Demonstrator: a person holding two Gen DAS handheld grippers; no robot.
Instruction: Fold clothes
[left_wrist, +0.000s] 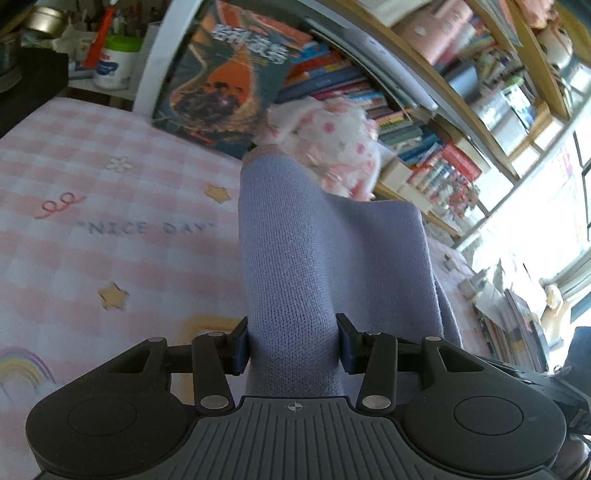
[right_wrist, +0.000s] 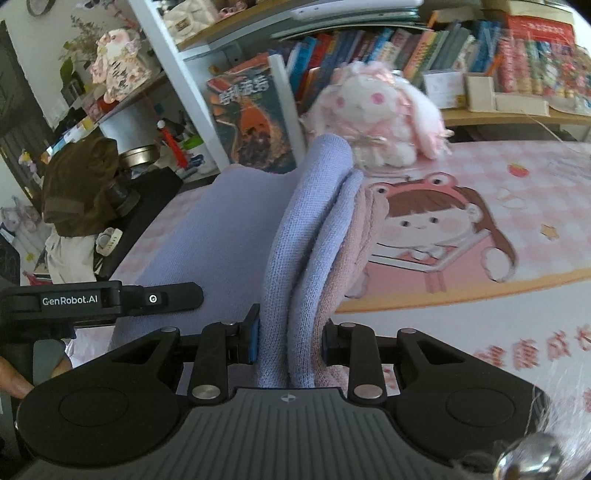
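A lilac knit garment (left_wrist: 314, 258) is held up off a pink checked sheet (left_wrist: 110, 221). My left gripper (left_wrist: 293, 341) is shut on a bunched fold of it, and the cloth hangs away toward the shelves. My right gripper (right_wrist: 290, 341) is shut on several stacked folds of the same lilac garment (right_wrist: 306, 251), which has a pink layer on its right side. The garment's flat part spreads left across the bed in the right wrist view (right_wrist: 221, 229). The left gripper's body (right_wrist: 99, 299) shows at the left of the right wrist view.
A pink and white plush rabbit (right_wrist: 376, 114) sits at the head of the bed, also seen in the left wrist view (left_wrist: 332, 144). A large book (left_wrist: 229, 74) leans on a white bookshelf post. Bookshelves (right_wrist: 480, 55) line the far side. A brown cloth heap (right_wrist: 77, 184) lies left.
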